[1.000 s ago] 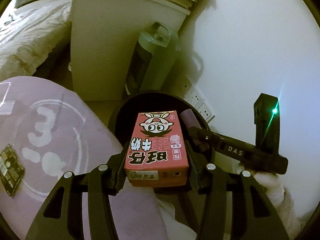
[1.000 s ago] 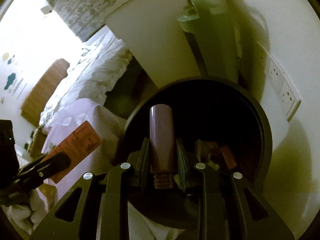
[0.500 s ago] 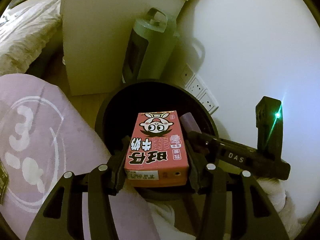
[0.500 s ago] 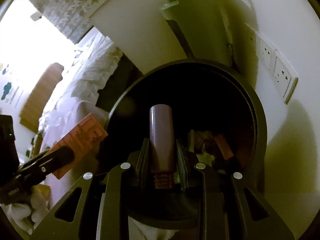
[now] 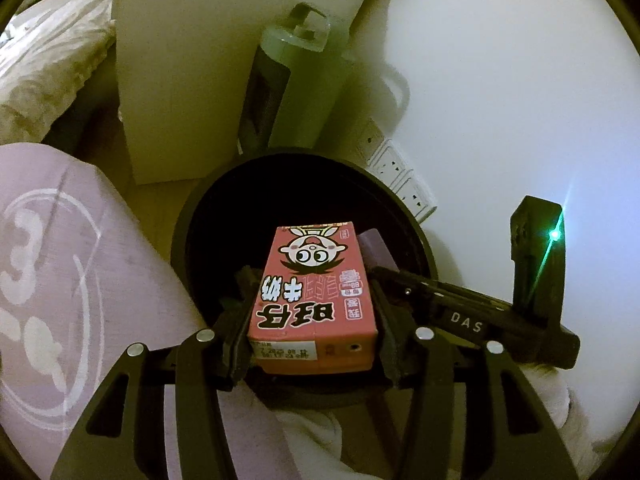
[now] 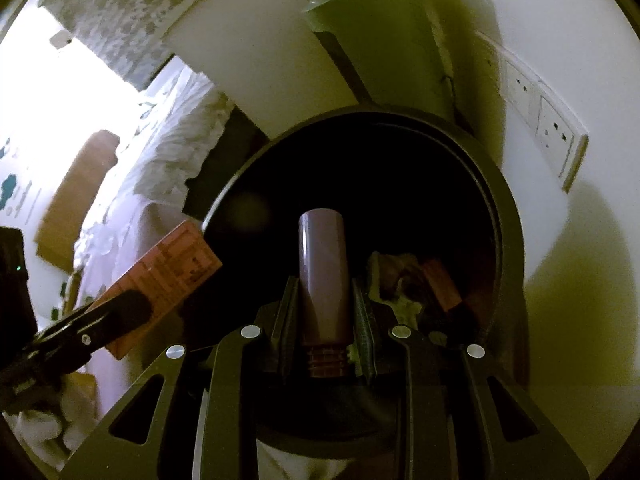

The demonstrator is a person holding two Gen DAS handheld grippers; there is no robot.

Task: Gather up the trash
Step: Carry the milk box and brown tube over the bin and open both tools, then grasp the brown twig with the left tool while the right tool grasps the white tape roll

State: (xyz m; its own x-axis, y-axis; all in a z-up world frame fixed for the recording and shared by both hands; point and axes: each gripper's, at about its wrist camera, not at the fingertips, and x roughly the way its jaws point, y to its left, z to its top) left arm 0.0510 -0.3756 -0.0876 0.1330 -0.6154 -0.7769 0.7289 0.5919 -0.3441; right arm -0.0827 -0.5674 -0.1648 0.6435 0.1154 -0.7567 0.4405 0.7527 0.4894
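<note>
My left gripper [image 5: 312, 292] is shut on a red milk carton [image 5: 314, 296] with a cartoon face, held over the open mouth of a round black trash bin [image 5: 188, 216]. My right gripper [image 6: 324, 292] is shut on a purple bottle [image 6: 322, 272], neck toward me, held over the same bin [image 6: 508, 216]. Crumpled trash [image 6: 404, 276] lies in the bin's bottom. The carton [image 6: 160, 280] and left gripper [image 6: 100, 320] show at the left of the right wrist view; the right gripper [image 5: 460, 304] and the bottle's end [image 5: 376, 248] show beside the carton in the left wrist view.
A white cabinet [image 5: 192, 80] and a green upright appliance [image 5: 296, 80] stand just behind the bin. Wall sockets [image 5: 400, 176] sit on the white wall to the right. A purple cloth [image 5: 60, 280] with a white print lies left of the bin; a bed [image 5: 40, 60] is farther left.
Both grippers have moved forward and closer over the bin, so its mouth fills more of each view. The carton and the bottle stay gripped.
</note>
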